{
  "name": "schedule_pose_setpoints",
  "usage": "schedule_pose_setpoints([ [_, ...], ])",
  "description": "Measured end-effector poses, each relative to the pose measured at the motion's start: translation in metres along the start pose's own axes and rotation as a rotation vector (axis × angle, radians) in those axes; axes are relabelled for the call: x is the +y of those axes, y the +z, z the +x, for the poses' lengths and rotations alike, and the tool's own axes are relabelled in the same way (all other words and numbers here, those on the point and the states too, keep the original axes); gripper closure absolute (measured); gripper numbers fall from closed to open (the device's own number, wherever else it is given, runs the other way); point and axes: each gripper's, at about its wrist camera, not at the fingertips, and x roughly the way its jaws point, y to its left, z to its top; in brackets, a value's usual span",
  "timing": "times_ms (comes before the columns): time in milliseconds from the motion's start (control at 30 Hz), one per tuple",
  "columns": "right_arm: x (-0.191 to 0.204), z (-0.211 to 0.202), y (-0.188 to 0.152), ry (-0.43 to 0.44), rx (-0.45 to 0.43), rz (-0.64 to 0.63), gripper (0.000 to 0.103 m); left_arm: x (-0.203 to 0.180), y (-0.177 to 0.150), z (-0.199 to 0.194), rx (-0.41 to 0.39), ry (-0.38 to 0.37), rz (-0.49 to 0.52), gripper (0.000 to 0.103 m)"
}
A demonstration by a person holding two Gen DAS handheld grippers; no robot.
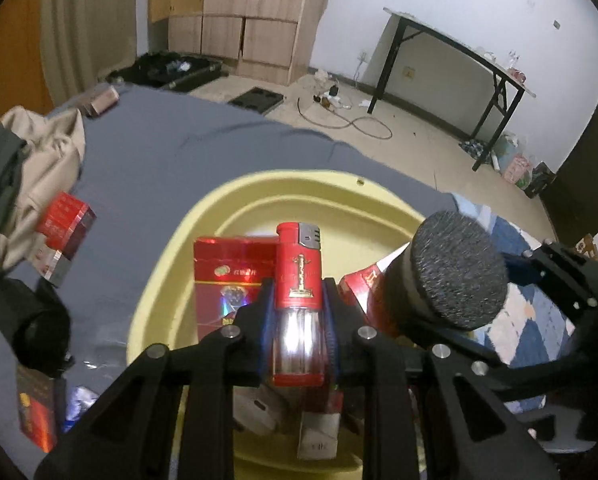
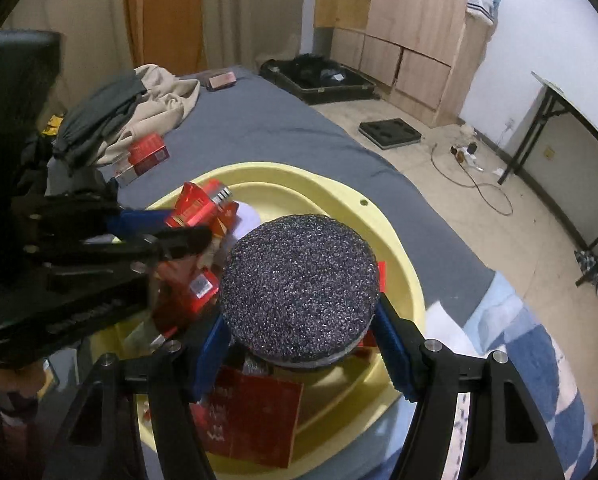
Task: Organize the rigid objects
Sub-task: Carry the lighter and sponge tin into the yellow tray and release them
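A yellow basin [image 1: 299, 192] [image 2: 331, 184] sits on the grey bed and holds several red boxes [image 1: 227, 280] [image 2: 255, 424]. My left gripper [image 1: 298, 320] is shut on a red lighter [image 1: 299, 276], held upright over the basin; it also shows in the right wrist view [image 2: 203, 204]. My right gripper [image 2: 301, 336] is shut on a round dark can with a speckled lid [image 2: 299, 292] [image 1: 455, 272], held over the basin's near right side.
A red box [image 1: 65, 220] [image 2: 147, 152] lies on the grey sheet left of the basin, beside a pile of clothes [image 1: 39, 152] [image 2: 139, 100]. Another red box [image 1: 37, 412] lies near the bed's near left. A small case [image 2: 221, 79] is at the far end.
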Motion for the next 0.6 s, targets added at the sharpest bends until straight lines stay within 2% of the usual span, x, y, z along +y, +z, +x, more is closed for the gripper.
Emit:
schedule_pose_setpoints([
  [200,0.014,0.008,0.000,-0.009,0.008,-0.066,0.036,0.000,-0.005,0.008,0.013,-0.015,-0.025,0.079],
  [433,0.016,0.009,-0.007,-0.002,0.012,-0.079,0.035,0.005,-0.005,0.009,0.028,-0.023,-0.065,0.079],
  [500,0.016,0.005,-0.007,0.002,0.014,-0.082,0.028,0.007,-0.005,0.005,0.024,-0.021,-0.080,0.079],
  [533,0.015,0.002,-0.007,0.005,0.007,-0.082,0.024,0.008,-0.004,0.004,0.021,-0.022,-0.084,0.077],
  [600,0.013,-0.008,-0.007,0.008,-0.013,-0.075,0.015,0.010,-0.001,-0.003,0.008,-0.012,-0.096,0.056],
])
